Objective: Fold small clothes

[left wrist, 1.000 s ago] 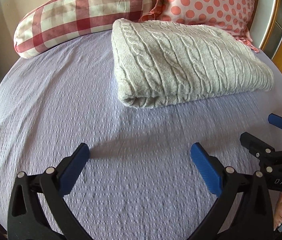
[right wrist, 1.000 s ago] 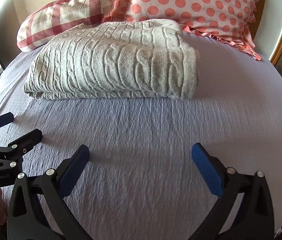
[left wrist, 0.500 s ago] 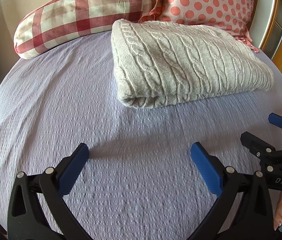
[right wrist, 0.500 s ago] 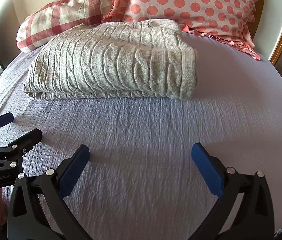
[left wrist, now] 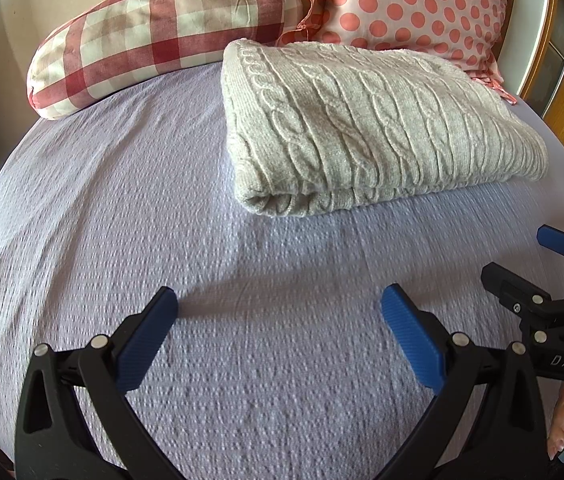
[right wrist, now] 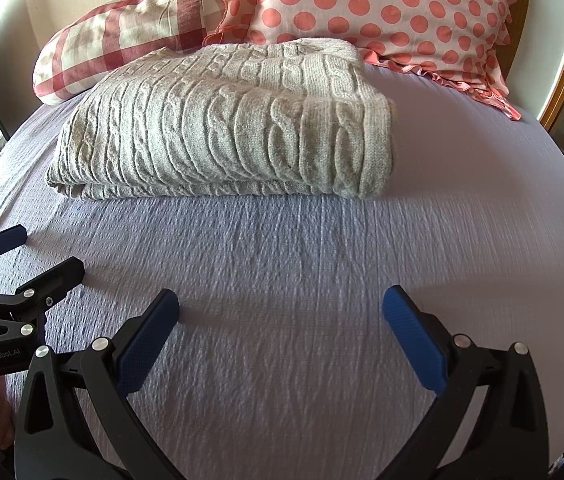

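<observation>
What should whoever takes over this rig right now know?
Left gripper: jaws open, empty, over the lilac bedsheet.
Right gripper: jaws open, empty, beside the left one.
The grey cable-knit sweater lies folded into a compact rectangle ahead of both grippers, in front of the red checked pillow and the pink polka-dot pillow.
Done: sweater folded.
Left: no other garment visible.

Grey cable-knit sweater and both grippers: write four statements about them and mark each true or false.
1. The grey sweater lies folded on the lilac bedspread. True.
2. The left gripper is clamped on the sweater. False: it is open over bare bedspread, short of the sweater.
3. The right gripper is open and holds nothing. True.
4. The sweater lies on top of the checked pillow. False: it lies on the bedspread in front of the checked pillow and the polka-dot pillow.
</observation>
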A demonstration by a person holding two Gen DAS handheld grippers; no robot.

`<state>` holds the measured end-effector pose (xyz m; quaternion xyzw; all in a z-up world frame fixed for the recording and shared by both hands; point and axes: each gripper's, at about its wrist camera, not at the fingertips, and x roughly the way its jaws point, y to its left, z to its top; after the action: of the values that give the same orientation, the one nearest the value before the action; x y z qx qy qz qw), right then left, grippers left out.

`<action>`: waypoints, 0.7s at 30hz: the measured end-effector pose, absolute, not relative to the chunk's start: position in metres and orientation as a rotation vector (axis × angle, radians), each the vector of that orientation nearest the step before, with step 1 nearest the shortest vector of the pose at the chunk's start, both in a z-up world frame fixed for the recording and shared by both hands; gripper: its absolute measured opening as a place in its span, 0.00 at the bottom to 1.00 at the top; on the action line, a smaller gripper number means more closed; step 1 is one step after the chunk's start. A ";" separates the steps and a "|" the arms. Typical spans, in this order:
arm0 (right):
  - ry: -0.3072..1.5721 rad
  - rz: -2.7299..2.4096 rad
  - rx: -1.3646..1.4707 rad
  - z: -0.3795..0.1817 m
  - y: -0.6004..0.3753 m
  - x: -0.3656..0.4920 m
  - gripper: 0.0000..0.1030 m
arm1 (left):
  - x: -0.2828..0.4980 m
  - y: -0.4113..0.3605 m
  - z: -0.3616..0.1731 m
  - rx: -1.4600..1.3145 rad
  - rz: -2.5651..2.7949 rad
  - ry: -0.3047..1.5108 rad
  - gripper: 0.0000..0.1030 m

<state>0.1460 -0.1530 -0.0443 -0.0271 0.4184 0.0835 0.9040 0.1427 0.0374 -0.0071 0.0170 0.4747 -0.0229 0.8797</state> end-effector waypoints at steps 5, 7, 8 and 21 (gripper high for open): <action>0.864 0.172 -0.056 -0.044 -0.153 0.146 0.99 | 0.142 0.036 -0.007 0.035 -0.046 0.990 0.98; 0.864 0.172 -0.055 -0.044 -0.153 0.146 0.99 | 0.142 0.036 -0.007 0.035 -0.046 0.990 0.98; 0.864 0.172 -0.056 -0.045 -0.153 0.146 0.99 | 0.142 0.036 -0.007 0.036 -0.046 0.990 0.98; 0.864 0.171 -0.055 -0.045 -0.153 0.146 0.99 | 0.141 0.036 -0.007 0.036 -0.047 0.990 0.98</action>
<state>0.1457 -0.1528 -0.0447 -0.0267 0.4182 0.0829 0.9042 0.1414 0.0362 -0.0069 0.0174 0.4749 -0.0225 0.8796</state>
